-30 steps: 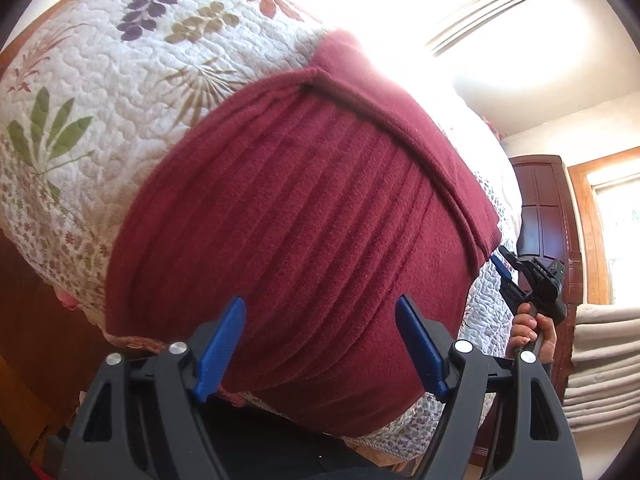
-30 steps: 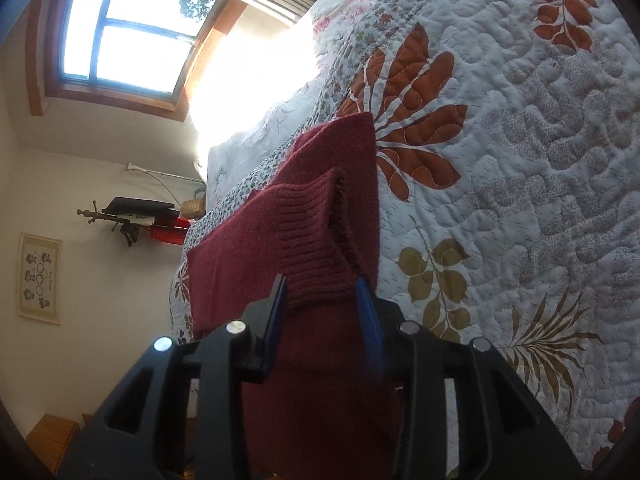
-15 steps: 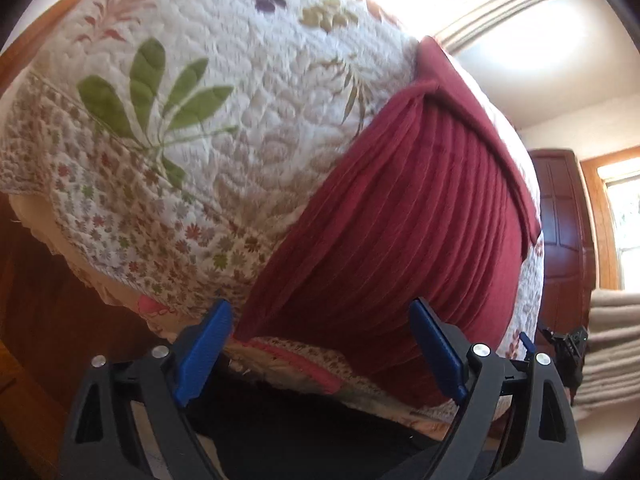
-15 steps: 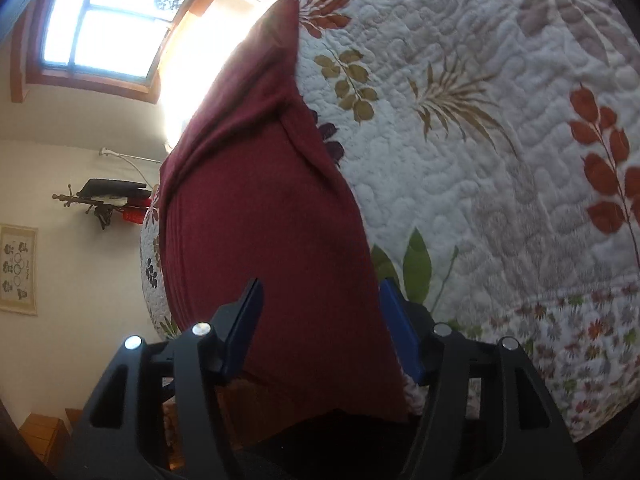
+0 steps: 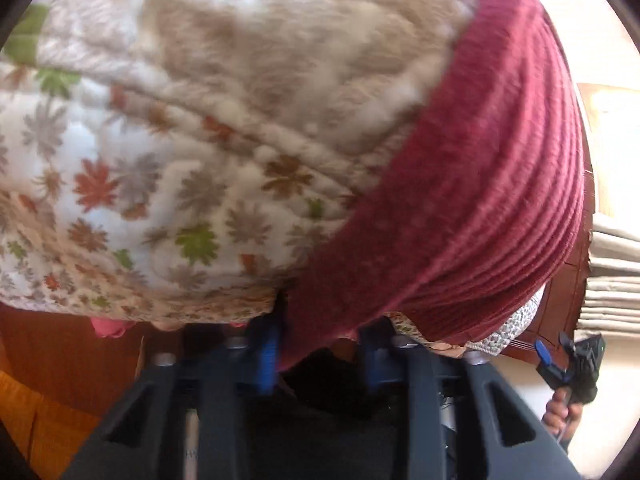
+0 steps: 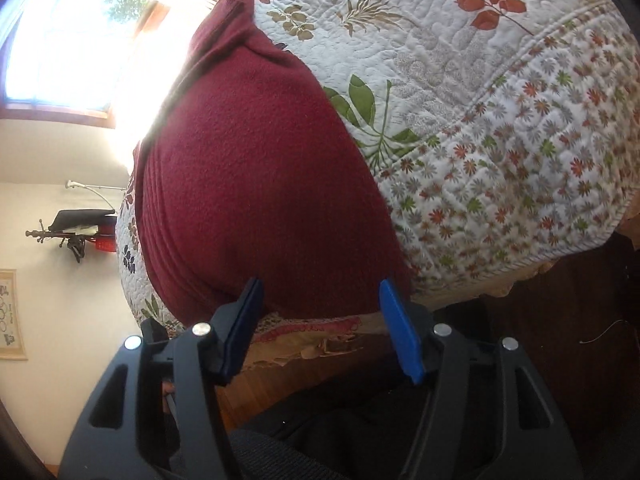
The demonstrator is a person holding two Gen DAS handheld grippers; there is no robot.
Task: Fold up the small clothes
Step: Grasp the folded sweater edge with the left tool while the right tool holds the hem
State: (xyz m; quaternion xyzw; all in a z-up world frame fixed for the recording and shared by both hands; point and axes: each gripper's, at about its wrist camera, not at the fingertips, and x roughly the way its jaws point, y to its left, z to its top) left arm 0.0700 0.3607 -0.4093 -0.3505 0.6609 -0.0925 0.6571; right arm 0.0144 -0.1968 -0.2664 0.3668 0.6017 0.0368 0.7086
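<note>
While the left hand-held gripper (image 5: 318, 354) pinches the ribbed maroon knit garment's (image 6: 260, 184) corner at the quilted bed's (image 6: 500, 128) edge, the right hand-held gripper (image 6: 320, 326) gapes empty; it likely must grab the near hem.

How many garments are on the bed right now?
1. A single maroon sweater lies on the floral quilt at the bed's near edge, its hem draped over it by both tongs. Anything beyond the views, or beneath the sweater, may be hidden.
</note>
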